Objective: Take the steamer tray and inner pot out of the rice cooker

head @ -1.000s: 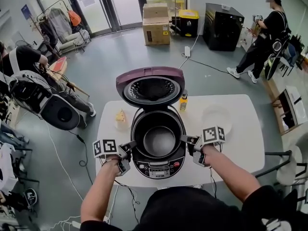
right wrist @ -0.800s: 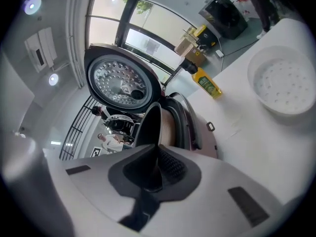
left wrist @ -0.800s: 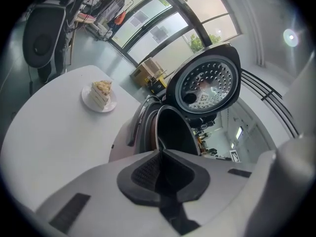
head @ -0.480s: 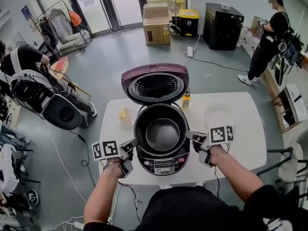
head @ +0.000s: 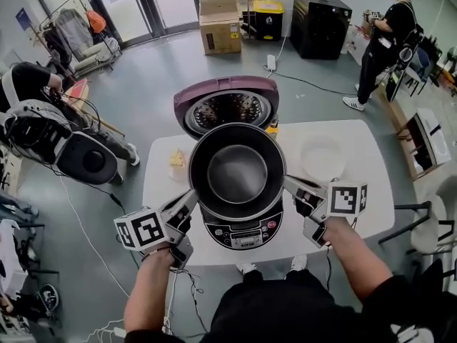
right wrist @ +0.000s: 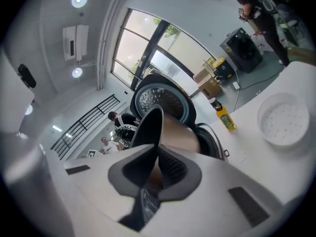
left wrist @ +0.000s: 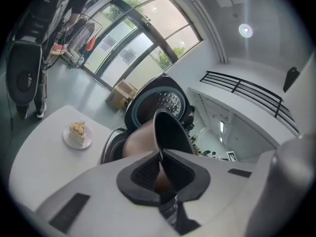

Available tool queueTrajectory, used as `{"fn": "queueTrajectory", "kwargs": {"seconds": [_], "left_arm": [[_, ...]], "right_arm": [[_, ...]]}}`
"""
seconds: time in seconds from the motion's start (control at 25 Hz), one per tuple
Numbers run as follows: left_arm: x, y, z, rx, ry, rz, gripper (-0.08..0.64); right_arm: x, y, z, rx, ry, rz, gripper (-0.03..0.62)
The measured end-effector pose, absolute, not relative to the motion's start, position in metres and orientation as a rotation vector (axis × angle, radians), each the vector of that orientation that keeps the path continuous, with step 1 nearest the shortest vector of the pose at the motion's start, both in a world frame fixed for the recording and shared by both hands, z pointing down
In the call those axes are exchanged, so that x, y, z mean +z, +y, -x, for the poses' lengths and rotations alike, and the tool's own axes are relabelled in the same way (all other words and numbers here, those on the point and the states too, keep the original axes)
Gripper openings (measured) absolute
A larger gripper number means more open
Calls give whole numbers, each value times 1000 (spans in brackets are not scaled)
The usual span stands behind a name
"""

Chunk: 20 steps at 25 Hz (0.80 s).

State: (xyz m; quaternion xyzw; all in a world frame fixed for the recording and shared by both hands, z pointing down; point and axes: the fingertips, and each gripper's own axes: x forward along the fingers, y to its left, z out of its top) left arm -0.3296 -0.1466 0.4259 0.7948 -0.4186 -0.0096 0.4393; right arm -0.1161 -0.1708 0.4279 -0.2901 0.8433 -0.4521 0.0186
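The dark round inner pot [head: 237, 171] hangs above the open rice cooker [head: 244, 232], whose purple lid [head: 227, 100] stands up behind it. My left gripper [head: 191, 199] is shut on the pot's left rim and my right gripper [head: 287, 183] is shut on its right rim. In the left gripper view the pot's edge [left wrist: 168, 132] runs between the pads, with its copper-coloured outside showing. The right gripper view shows the same rim [right wrist: 150, 127] pinched. The white steamer tray [head: 322, 157] lies on the table to the right of the cooker.
A slice of cake on a small plate [head: 177, 160] sits left of the cooker, a yellow bottle [right wrist: 224, 116] behind it on the white table [head: 368, 156]. A cable hangs off the table's front edge. People stand and sit around the room, away from the table.
Both grippers have risen together with the inner pot, lifting it from inside the cooker to well above the cooker's body. The pot looks larger and nearer the head camera now.
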Motion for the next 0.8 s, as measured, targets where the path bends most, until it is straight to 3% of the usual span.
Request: {"fn": "queueTrajectory", "kwargs": {"seconds": [0.32, 0.8], "left_arm": [[404, -143, 307, -37, -1081, -2045, 28], [397, -137, 200, 23, -1012, -2116, 29]], "right_arm": [[408, -165, 87, -1279, 2656, 985, 26], [409, -145, -19, -1259, 2570, 1042, 29]]}}
